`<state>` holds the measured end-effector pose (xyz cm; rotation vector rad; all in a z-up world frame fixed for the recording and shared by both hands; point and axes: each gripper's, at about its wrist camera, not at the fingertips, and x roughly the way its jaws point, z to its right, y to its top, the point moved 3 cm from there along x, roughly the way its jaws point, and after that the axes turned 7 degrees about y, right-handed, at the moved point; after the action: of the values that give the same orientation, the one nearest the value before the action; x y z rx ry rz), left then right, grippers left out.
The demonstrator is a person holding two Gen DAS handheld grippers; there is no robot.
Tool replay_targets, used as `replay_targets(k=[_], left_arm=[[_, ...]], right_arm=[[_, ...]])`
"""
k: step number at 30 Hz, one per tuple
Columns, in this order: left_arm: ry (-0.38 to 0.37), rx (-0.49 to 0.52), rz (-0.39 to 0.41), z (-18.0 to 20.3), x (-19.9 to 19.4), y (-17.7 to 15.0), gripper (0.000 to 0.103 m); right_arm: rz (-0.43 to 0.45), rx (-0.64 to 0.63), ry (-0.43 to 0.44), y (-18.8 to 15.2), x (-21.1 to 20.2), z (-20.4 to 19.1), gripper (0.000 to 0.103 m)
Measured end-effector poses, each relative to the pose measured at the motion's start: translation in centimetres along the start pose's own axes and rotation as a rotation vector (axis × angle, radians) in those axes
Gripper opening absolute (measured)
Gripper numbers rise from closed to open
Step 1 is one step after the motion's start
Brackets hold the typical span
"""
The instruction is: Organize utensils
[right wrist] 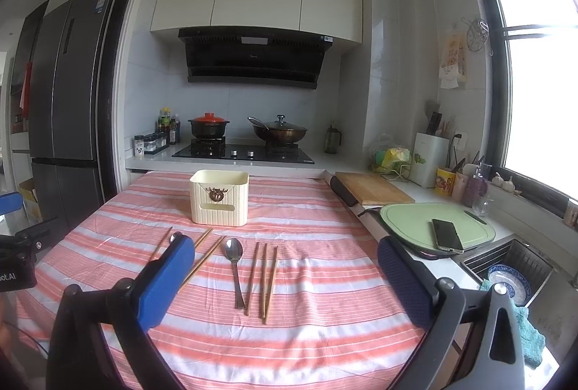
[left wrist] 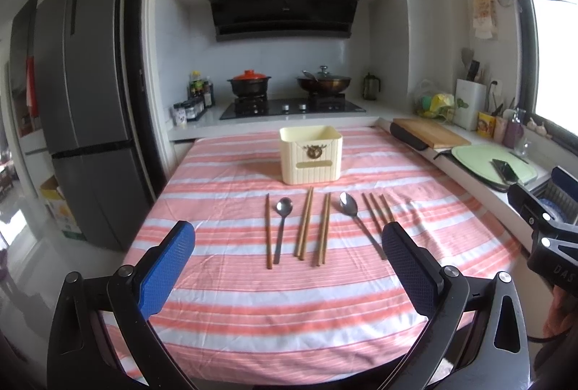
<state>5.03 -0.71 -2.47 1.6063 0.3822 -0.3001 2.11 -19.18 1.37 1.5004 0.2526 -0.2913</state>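
A cream utensil box (left wrist: 310, 153) stands on the striped tablecloth (left wrist: 224, 209), open at the top. In front of it lie a single chopstick (left wrist: 268, 231), a spoon (left wrist: 282, 227), two chopstick pairs (left wrist: 304, 224) (left wrist: 324, 227), a second spoon (left wrist: 356, 216) and several more chopsticks (left wrist: 377, 209). My left gripper (left wrist: 289, 245) is open and empty, hovering near the table's front, above the row. My right gripper (right wrist: 285, 256) is open and empty, over the right spoon (right wrist: 234, 267) and chopsticks (right wrist: 265, 278). The box also shows in the right wrist view (right wrist: 219, 196).
A counter runs along the right with a wooden board (right wrist: 372, 193), a green cutting board (right wrist: 415, 222) carrying a phone (right wrist: 447, 234), and a sink (right wrist: 513, 271) with a bowl. A stove with pots (left wrist: 289, 104) is behind the table. A fridge (left wrist: 83, 101) stands left.
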Motion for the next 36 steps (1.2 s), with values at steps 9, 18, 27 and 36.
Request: replay_targets(k=[9, 18, 27, 36], left_arm=[[-0.010, -0.008, -0.011, 0.0, 0.2, -0.2, 0.103], [-0.015, -0.015, -0.025, 0.0, 0.4, -0.3, 0.103], [-0.024, -0.017, -0.037, -0.1, 0.8, -0.5, 0.103], [-0.055, -0.076, -0.073, -0.8, 2.1, -0.9, 0.103]], right_arm=[[-0.004, -0.004, 0.002, -0.1, 0.0, 0.0, 0.103], [-0.011, -0.004, 0.006, 0.0, 0.0, -0.1, 0.103], [-0.024, 0.000, 0.006, 0.0, 0.4, -0.1, 0.103], [-0.042, 0.002, 0.038, -0.4, 1.4, -0.4, 0.103]])
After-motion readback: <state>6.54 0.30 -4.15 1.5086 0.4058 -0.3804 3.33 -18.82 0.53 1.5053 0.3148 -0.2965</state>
